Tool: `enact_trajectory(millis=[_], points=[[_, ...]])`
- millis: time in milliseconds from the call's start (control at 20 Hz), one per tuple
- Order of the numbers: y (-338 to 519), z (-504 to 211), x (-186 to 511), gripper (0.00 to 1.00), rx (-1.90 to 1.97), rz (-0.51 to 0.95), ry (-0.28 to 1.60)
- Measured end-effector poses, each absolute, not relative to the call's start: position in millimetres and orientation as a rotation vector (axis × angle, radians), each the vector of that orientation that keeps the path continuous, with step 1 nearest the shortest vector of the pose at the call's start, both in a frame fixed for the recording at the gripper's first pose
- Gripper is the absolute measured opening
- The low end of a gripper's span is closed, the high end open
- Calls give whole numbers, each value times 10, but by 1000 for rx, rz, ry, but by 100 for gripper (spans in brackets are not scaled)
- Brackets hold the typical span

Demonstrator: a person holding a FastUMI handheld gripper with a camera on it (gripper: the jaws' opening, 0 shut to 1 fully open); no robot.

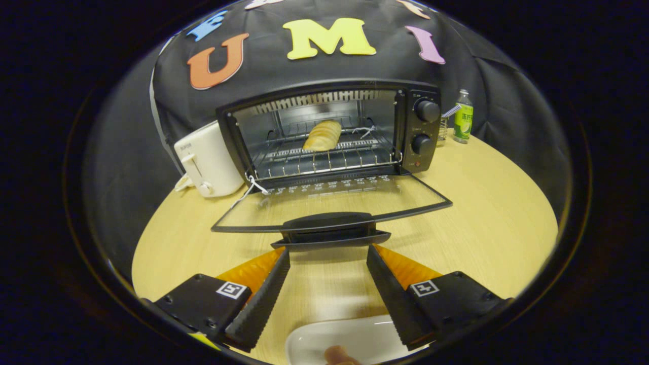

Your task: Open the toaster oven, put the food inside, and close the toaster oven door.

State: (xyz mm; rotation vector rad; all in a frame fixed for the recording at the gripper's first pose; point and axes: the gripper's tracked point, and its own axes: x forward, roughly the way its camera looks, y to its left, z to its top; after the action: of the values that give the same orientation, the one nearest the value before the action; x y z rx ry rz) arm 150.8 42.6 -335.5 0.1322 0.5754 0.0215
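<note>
Small grey print on the toaster [208, 161], too blurred to read. Label on the far-right bottle [463, 118] illegible. Square coded markers on the gripper [328, 258].

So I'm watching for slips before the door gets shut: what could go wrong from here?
The open gripper sits just short of the door handle, fingertips low; a lift might slip off the handle. The bread lies on the rack, so a slammed door could jolt it. Backing up could knock the white dish below the fingers.
</note>
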Motion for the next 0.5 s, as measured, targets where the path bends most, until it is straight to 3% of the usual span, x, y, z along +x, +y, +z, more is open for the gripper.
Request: enact_trajectory(millis=[500], points=[[451,-3350,1577,100,259,-7,597]])
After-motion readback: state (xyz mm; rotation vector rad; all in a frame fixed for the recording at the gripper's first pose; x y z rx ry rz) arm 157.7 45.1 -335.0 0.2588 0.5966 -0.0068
